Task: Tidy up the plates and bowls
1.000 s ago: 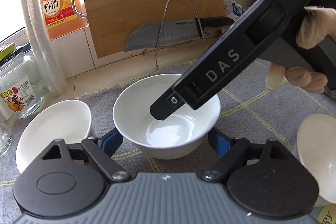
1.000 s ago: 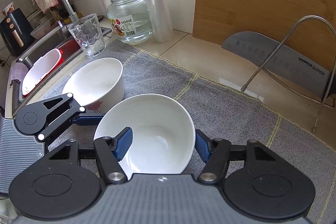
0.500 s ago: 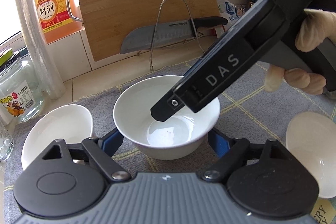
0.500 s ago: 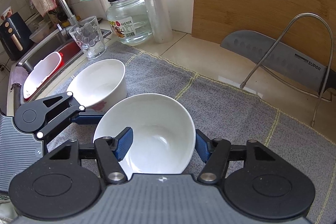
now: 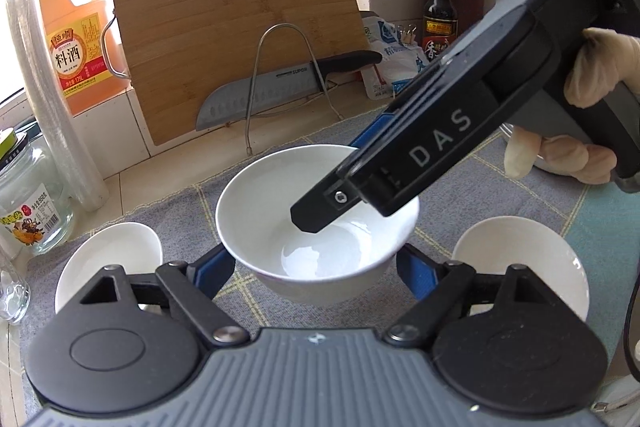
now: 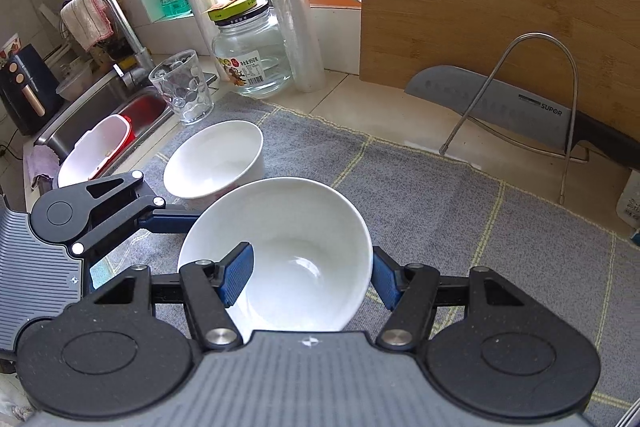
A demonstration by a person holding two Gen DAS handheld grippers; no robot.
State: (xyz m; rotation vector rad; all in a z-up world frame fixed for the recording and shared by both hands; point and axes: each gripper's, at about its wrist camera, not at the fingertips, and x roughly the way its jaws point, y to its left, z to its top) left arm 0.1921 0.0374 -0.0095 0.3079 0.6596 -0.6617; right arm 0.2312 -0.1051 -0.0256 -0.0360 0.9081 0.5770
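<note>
A glossy white ceramic bowl (image 5: 316, 227), round and deep with a smooth glazed hollow, sits between the blue ribbed pads of the left tongs (image 5: 316, 267), which stand wide and press its outer wall on both sides. The right tongs (image 6: 308, 271) grip the same bowl (image 6: 280, 251) across its rim: one blue pad lies inside the hollow, the other against the outside wall, at a narrower spread. Seen from the left wrist, the right tool's black body carries the pale letters "DAS", and a gloved hand (image 5: 592, 107) holds its handle.

Beneath lies a grey woven cloth (image 6: 420, 195) with thin yellow grid lines, spread over the pale tiled worktop (image 6: 384, 115). A second white bowl (image 6: 216, 159) stands on the cloth near the sink side, and a third (image 5: 520, 259) shows in the left view on the opposite side.

Against the wall leans a bamboo cutting board (image 5: 240, 27) with fine grain. In front of it a bent steel wire stand (image 5: 286, 75) holds a grey dimpled knife (image 5: 272, 87) marked "SUPOR". An orange plastic jug (image 5: 76, 39) is labelled "料酒". Close by are a clear glass jar (image 6: 252, 59) with a green lid and a dimpled glass tumbler (image 6: 182, 87).
</note>
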